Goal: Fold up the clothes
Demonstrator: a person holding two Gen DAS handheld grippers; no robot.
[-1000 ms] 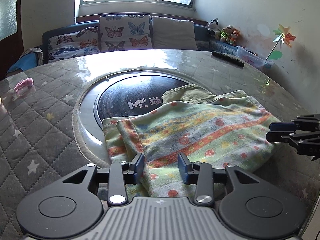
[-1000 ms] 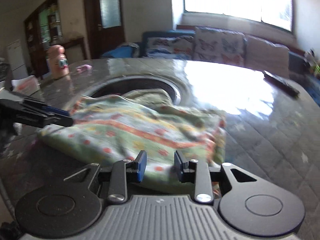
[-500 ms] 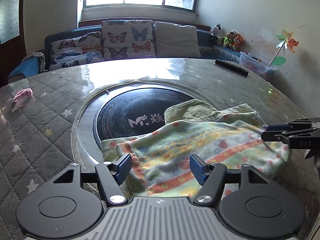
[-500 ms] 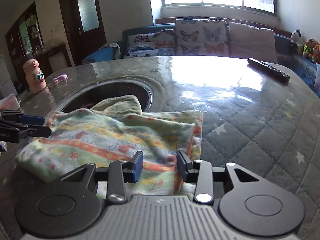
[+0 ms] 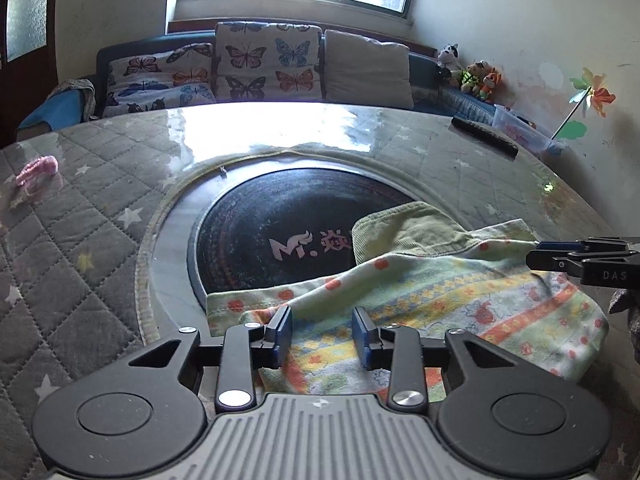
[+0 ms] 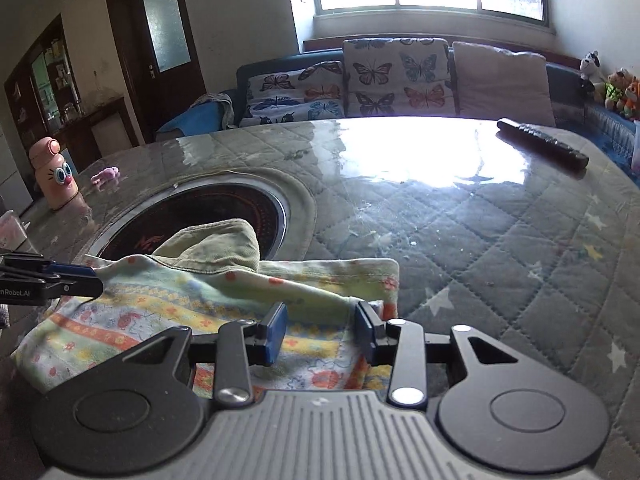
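Left hand-held gripper (image 5: pixel 322 334) hovers spread over the patterned garment (image 5: pixel 440 304), gripping nothing; right hand-held gripper (image 6: pixel 320 332) likewise spread at its 3 o'clock edge; garment lies doubled on the bench (image 6: pixel 500 240), over the dark inset's (image 5: pixel 280 216) 5 o'clock rim; whether another fold follows is unclear.

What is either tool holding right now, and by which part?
Nothing. The left tool and right tool are both open above the patterned garment, gripping no part.
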